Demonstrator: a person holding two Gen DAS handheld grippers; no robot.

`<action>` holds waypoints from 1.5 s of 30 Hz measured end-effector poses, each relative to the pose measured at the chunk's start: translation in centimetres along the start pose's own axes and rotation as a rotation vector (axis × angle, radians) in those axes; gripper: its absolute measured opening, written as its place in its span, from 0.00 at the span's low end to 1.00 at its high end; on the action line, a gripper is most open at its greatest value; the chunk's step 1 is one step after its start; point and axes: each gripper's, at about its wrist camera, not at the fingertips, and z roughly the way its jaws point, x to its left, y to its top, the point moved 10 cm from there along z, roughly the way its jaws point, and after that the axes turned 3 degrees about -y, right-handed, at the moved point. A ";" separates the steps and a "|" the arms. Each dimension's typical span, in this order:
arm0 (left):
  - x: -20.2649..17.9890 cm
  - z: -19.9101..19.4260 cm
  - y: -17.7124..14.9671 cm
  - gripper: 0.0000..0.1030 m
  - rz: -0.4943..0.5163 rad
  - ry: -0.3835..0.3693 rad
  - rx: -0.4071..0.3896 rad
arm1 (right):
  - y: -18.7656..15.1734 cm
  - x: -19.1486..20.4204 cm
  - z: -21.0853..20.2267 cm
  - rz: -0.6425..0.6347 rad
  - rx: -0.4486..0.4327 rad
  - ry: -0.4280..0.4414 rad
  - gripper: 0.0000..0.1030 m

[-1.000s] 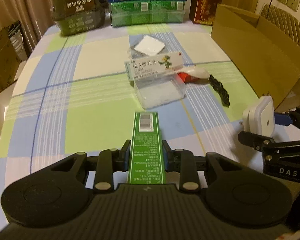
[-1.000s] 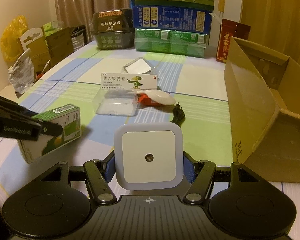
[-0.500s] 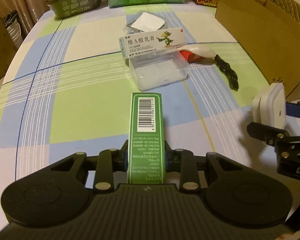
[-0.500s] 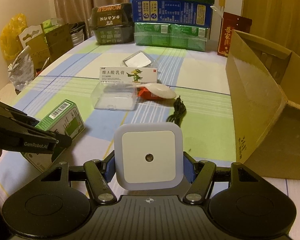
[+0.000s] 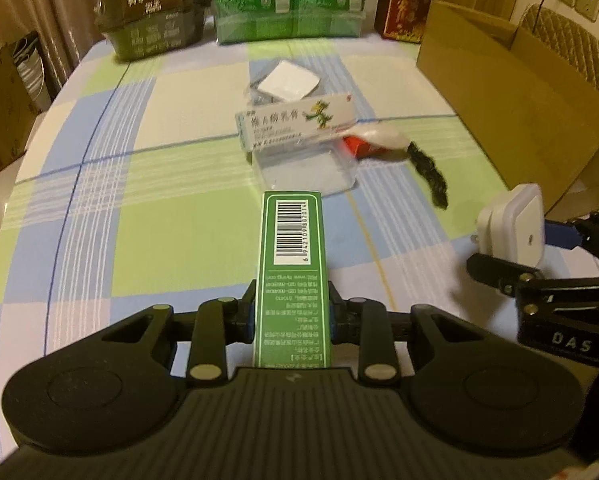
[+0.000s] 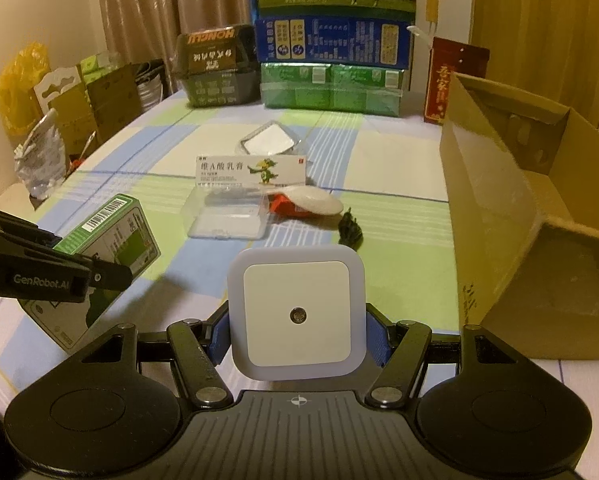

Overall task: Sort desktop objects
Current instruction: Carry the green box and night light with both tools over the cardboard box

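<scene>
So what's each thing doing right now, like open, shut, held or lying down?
Green barcode carton: held in left gripper.
White square night light: held in right gripper.
Brown cardboard box: open.
Clear plastic case: lying flat.
White ointment box: on its edge.

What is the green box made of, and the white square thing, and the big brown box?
Green box: likely thin printed card, with sharp folded edges and a barcode. White square night light: probably smooth matte plastic, with rounded corners. Big brown box: looks like plain cardboard, dull with open flaps.
</scene>
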 end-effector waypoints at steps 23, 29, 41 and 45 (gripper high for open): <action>-10.9 -5.9 6.8 0.24 0.061 -0.100 -0.140 | 7.0 -10.4 -10.2 0.098 -0.177 -0.155 0.60; -15.3 -6.3 9.0 0.24 0.086 -0.159 -0.171 | 8.0 -15.2 -11.5 0.118 -0.194 -0.213 0.60; -23.1 -5.3 13.6 0.24 0.100 -0.244 -0.208 | 8.1 -22.5 -11.3 0.154 -0.175 -0.275 0.60; -24.8 -4.3 14.7 0.24 0.090 -0.260 -0.211 | 7.9 -24.0 -10.7 0.173 -0.161 -0.274 0.60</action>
